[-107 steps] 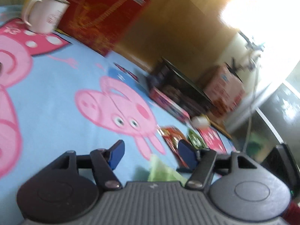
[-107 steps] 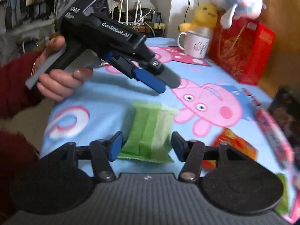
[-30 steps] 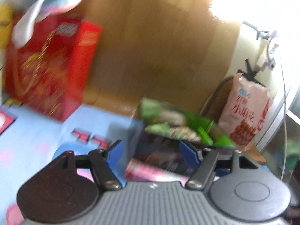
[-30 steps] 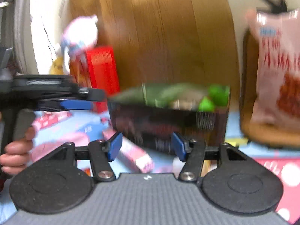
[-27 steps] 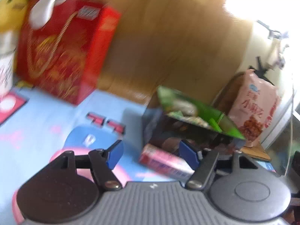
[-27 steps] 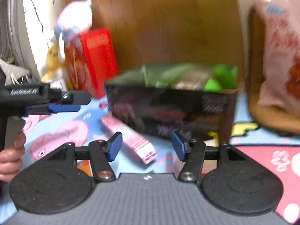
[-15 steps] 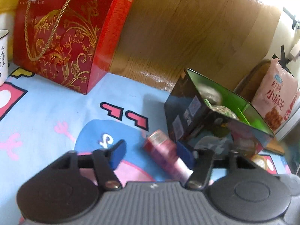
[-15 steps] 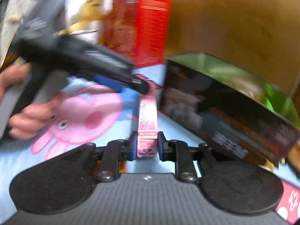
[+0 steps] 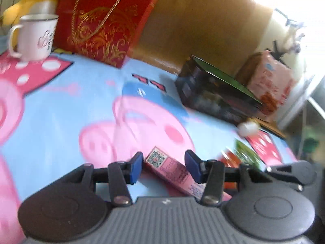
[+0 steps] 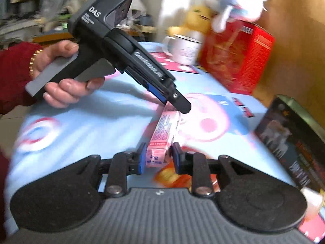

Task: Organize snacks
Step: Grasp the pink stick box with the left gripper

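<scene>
**Pink box lifted clear of the bin and offered across to the left tongs**

Half a second ago the long pink cardboard snack box [image 10: 162, 134] lay on the cartoon-pig printed blue cloth [image 9: 61, 109] right beside the dark open-topped storage box [image 9: 215, 95], with the right tongs [image 10: 159, 158] just closing on its near end. Now those tongs pinch that end firmly between their blue pads [image 10: 142, 158], and the box has come away from the storage box, which sits well apart at the far side of the counter. The box points forward, its far end reaching up to the tip of the left tongs [image 10: 178, 103] in the right wrist view.

In the left wrist view the left tongs [image 9: 164, 165] are spread, and the QR-coded end of the pink box sits between their blue fingertips [image 9: 136, 164], apparently without being squeezed; motion blur makes contact hard to judge. A second ago both sets of tongs were empty and pointed at the storage box, so this looks like a two-handed hold or a handover being set up, not a placement.

The orange snack packet [image 10: 172, 175] and a green one [image 9: 246, 152] lie loose on the cloth, so sorting seems far from finished. The white enamel mug [image 9: 34, 36] and red gift carton [image 9: 105, 24] stand at the back, uninvolved.
</scene>
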A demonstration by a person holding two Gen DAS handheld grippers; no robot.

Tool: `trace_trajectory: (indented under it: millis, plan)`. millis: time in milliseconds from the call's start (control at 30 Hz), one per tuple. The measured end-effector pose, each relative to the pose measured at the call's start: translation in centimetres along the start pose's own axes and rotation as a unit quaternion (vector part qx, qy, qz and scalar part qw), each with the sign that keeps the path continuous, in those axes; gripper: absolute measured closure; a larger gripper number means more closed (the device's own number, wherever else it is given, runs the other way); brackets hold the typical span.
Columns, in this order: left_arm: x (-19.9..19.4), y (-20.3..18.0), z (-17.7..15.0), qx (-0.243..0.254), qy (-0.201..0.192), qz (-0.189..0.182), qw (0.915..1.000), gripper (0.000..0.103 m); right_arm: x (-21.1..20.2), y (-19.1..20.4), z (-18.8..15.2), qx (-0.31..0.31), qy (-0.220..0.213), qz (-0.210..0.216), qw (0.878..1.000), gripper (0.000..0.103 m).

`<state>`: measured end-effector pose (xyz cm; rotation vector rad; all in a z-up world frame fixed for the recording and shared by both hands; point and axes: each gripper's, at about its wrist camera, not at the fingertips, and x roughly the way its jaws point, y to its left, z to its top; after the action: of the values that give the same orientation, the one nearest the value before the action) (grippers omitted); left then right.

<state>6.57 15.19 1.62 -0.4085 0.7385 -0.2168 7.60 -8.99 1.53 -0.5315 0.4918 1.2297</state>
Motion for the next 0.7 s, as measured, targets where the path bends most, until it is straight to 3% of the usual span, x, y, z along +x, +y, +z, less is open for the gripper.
trace_trajectory:
  millis: [100,167,267,467,700]
  plan:
    - [-1.9,-0.9,-2.7,-0.011,-0.002,-0.012,0.9999,0.057,-2.2,2.1,-1.3,-0.010,0.001,0.009,1.000,0.069]
    - [-2.7,-1.9,-4.2,-0.023,0.000,-0.022,0.9995,0.058,-3.9,3.4,-2.5,-0.008,-0.008,-0.004,1.000,0.068]
    - [-3.2,-3.9,-6.1,-0.008,0.009,-0.030,0.9995,0.057,-4.1,2.2,-2.9,0.018,-0.009,-0.035,0.999,0.066]
    - [-1.7,-8.5,-7.4,0.046,0.036,-0.051,0.9970,0.056,-7.2,0.4,-6.5,0.121,-0.020,-0.111,0.986,0.064]
    - [0.0,-11.4,-7.1,0.076,0.041,-0.038,0.9955,0.047,-9.5,0.4,-8.4,0.163,-0.029,-0.140,0.976,0.062]
